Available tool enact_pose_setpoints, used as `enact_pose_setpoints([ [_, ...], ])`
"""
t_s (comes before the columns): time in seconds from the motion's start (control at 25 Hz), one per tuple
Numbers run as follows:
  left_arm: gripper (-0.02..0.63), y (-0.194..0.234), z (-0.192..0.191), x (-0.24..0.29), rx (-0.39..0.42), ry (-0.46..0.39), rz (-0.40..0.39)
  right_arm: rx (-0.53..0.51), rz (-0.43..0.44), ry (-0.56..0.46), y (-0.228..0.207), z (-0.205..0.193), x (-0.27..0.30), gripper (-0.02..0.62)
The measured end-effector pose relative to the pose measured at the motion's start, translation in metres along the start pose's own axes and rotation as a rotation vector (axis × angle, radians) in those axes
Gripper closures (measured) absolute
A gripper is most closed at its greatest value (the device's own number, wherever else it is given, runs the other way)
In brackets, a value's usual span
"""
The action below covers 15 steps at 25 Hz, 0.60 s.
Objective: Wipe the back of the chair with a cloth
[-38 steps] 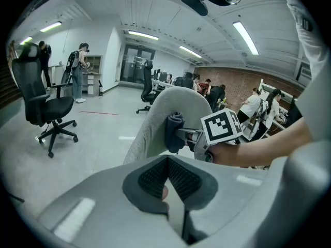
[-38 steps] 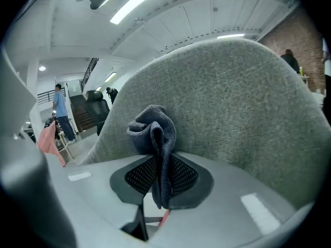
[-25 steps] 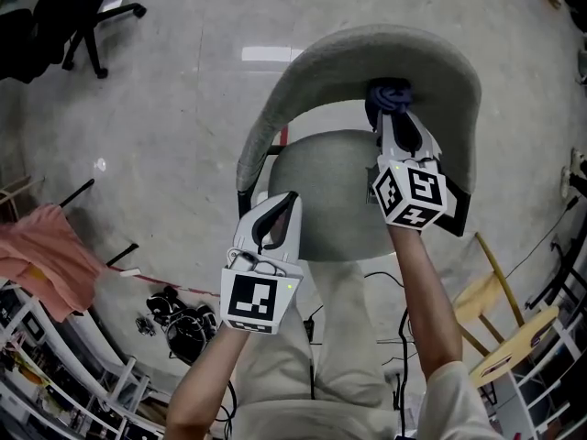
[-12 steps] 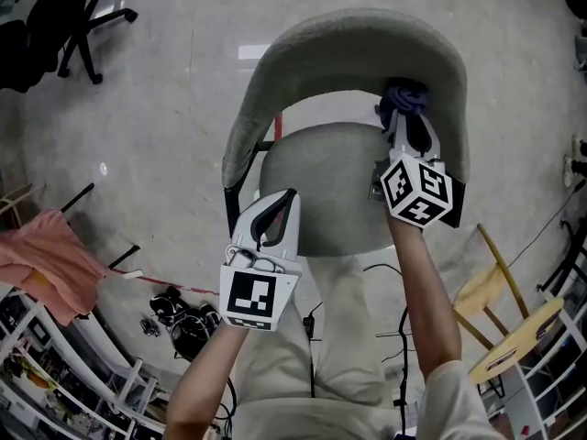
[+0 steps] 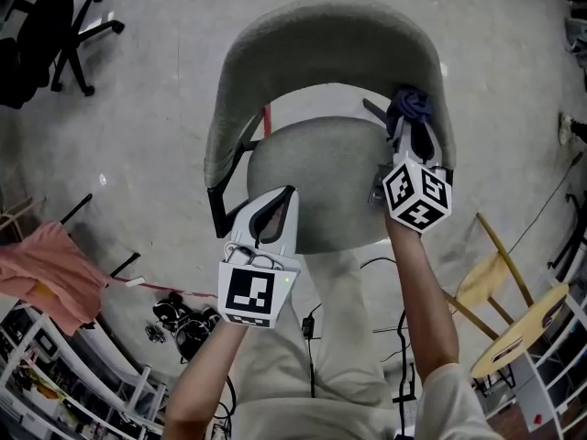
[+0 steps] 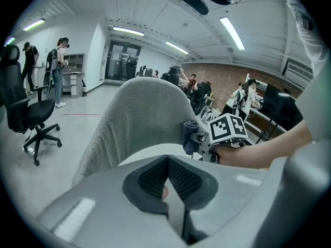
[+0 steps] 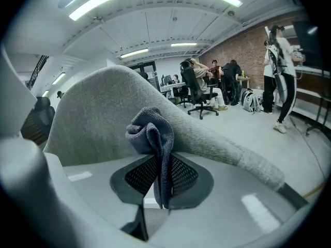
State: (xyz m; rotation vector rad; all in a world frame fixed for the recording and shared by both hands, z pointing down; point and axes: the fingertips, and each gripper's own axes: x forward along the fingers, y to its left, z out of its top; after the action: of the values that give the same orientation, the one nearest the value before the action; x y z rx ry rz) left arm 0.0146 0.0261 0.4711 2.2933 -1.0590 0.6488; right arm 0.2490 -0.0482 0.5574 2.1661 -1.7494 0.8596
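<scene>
A grey upholstered chair stands below me, its curved backrest (image 5: 321,39) wrapping round the round seat (image 5: 316,186). My right gripper (image 5: 410,126) is shut on a bunched dark blue cloth (image 5: 412,106), which presses against the inner face of the backrest (image 7: 98,112) near its right end. The cloth (image 7: 152,138) hangs pinched between the jaws in the right gripper view. My left gripper (image 5: 272,211) hovers over the seat's front left, jaws shut with nothing between them. The left gripper view shows the backrest (image 6: 139,118) and the right gripper's marker cube (image 6: 227,129).
A black office chair (image 5: 41,35) stands at the far left. Pink fabric (image 5: 41,269) lies on racks at the lower left. A yellow wooden stool (image 5: 514,324) and cables are at the right. Several people (image 7: 279,66) stand around desks in the background.
My right gripper has slid the cloth rightward along the inside of the backrest, from near its middle toward the right end. The left gripper has barely moved.
</scene>
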Motion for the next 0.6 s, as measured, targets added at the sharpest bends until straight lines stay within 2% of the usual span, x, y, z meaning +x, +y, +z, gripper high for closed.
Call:
enact_pose_setpoints([
  [0.6, 0.604, -0.026, -0.005, 0.001, 0.025, 0.006, -0.032, 0.099, -0.119, 0.016, -0.044, -0.022, -0.036, 0.52],
])
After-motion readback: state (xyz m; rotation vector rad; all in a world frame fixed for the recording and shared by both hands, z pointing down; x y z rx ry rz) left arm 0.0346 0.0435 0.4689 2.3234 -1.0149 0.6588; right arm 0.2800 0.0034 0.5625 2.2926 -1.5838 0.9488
